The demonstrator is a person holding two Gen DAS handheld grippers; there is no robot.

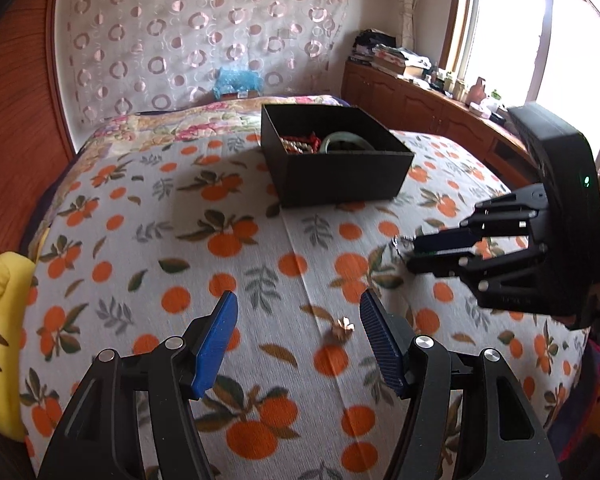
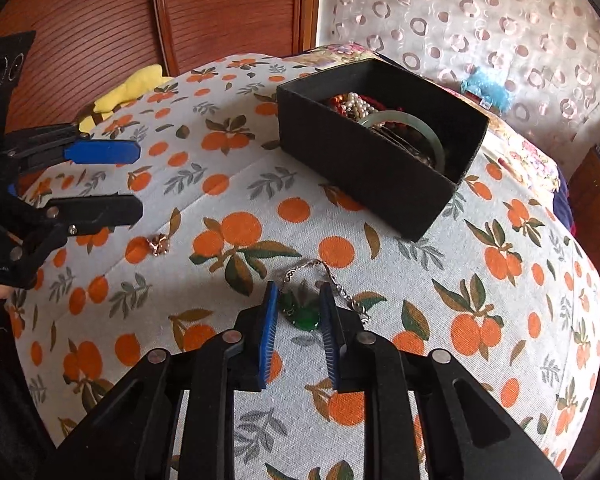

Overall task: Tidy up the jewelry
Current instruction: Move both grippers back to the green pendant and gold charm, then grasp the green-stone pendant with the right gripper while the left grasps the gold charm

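Just in front of the black box [image 2: 364, 168], on the orange-print bedspread [image 2: 480, 280], a green pendant [image 2: 302, 312] on a silver chain [image 2: 340, 284] is seen lying between the blue pads of the right gripper [image 2: 298, 312]. The two pads are set close on either side of the stone, but whether they actually press on it cannot be told from the right wrist view; in the left wrist view the right gripper [image 1: 410, 254] is seen side-on with its fingers nearly together and a bit of chain showing at the tips.

A second piece, a small gold-coloured ornament [image 1: 342, 326], is found on the bedspread farther from the box than the pendant and to the left of it. The left gripper [image 1: 296, 336] is held over it with its fingers spread wide, the ornament lying between them but nearer the right-hand pad, untouched. In the right wrist view the same ornament [image 2: 158, 244] is seen just below the tips of the left gripper [image 2: 138, 182].

Inside the box, a pale green bangle [image 2: 416, 128] is propped against a heap of pearl and red bead strands [image 2: 354, 106].

Beyond the box, a patterned curtain [image 1: 204, 32] is hung. To the left of the box, at the bed's edge, a yellow cloth [image 1: 2, 320] is bunched.
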